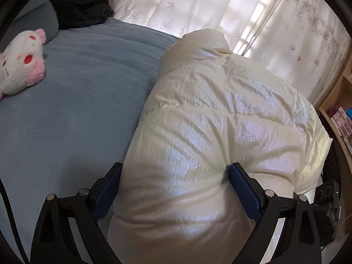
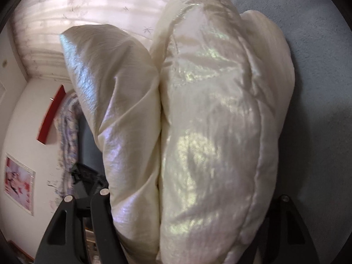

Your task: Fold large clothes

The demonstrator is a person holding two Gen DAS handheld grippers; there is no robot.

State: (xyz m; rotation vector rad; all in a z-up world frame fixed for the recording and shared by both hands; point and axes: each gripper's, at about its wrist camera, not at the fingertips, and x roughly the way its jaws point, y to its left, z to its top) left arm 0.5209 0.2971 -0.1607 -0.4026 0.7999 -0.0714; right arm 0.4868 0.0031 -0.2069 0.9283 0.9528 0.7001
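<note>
Jacket: a cream, glossy puffer jacket (image 1: 220, 132) lies bunched on the blue-grey bed (image 1: 77, 88), toward the bed edge nearest the curtains; in the right wrist view its padded folds (image 2: 209, 121) rise in two thick lobes pressed side by side.
Left gripper: the left gripper (image 1: 176, 176) has its fingers (image 1: 242, 189) spread wide, one on each side of a thick padded fold; the blue pad of one finger presses into the fabric and dents it, the other sits against the fold's edge by the bed.
Right gripper: the right gripper (image 2: 191, 198) straddles the bulk of the jacket, fingers set far apart with the padding filling the gap; the finger pads are hidden by fabric, so I cannot tell how firmly they pinch.
Bed: a white-and-pink plush toy (image 1: 19, 61) rests near the far side of the bed, well apart from the jacket; a dark fuzzy blanket (image 1: 81, 6) sits at the far corner.
Behind: sheer leaf-patterned curtains (image 1: 198, 4) hang past the bed.
</note>
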